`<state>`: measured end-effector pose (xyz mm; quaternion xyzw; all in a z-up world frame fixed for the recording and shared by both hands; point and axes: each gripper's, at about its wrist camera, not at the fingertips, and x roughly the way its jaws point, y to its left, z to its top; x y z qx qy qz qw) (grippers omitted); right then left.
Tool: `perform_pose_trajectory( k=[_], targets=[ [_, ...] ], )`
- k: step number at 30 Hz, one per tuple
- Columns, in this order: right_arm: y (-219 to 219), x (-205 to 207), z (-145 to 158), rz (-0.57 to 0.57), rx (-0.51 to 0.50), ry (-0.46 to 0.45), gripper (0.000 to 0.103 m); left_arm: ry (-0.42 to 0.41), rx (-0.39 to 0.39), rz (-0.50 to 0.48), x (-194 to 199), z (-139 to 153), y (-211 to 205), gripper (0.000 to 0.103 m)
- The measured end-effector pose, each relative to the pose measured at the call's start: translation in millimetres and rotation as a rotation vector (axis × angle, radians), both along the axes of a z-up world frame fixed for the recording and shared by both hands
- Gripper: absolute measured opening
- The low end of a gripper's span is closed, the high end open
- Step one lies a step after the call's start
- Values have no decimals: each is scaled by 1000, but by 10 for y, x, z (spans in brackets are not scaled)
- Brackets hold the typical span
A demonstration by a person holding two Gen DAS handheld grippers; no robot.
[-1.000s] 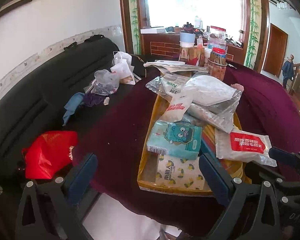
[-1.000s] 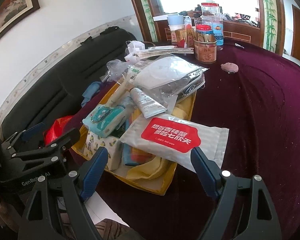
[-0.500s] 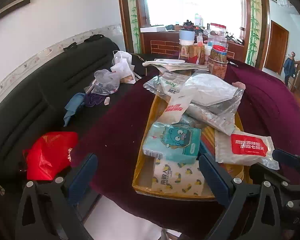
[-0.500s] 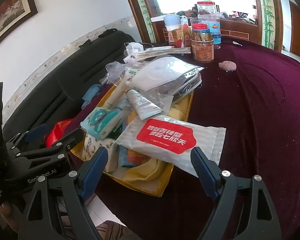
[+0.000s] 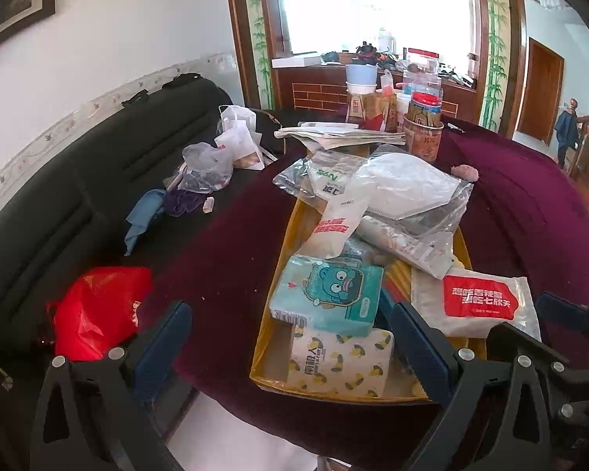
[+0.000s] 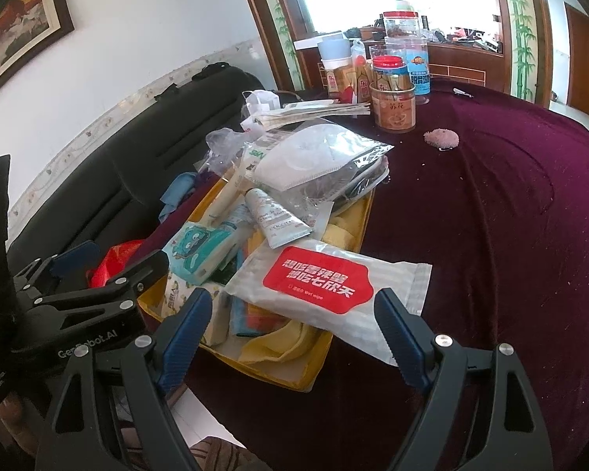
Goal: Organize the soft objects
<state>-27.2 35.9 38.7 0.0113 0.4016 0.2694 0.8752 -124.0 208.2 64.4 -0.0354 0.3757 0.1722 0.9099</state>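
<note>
Wet-wipe pack (image 6: 326, 290) lies flat just ahead of the spread, empty right gripper (image 6: 290, 325), long axis crosswise, overhanging the yellow tray (image 6: 310, 369) onto the maroon tablecloth (image 6: 491, 212); left gripper (image 5: 290, 337) also spread; black sofa (image 5: 59, 204) beyond.

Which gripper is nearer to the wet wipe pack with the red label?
Right. The right gripper frames the wet wipe pack just ahead of its open jaws; the left gripper faces the tissue packs, leaving the wipes off to its right.

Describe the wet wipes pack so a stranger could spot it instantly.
On the maroon tablecloth sits a yellow tray heaped with soft packets. The wet wipes pack lies on its near corner, overhanging the rim: white, flat, the only one with a big red label.
</note>
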Motion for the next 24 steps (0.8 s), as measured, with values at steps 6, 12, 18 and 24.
perform_pose_trajectory(
  k=[6, 12, 18, 24],
  targets=[
    [64, -1, -8, 10, -10, -3, 84, 2, -3, 8, 27, -17, 27, 103],
    [95, 21, -41, 8, -15, 3, 84, 2, -12, 18, 34, -36, 85, 103],
    [136, 43, -96, 16, -25, 13, 84, 14, -14, 20, 45, -98, 117, 103],
    [162, 54, -110, 15, -30, 15, 84, 22, -9, 14, 59, -129, 122, 103]
  ],
)
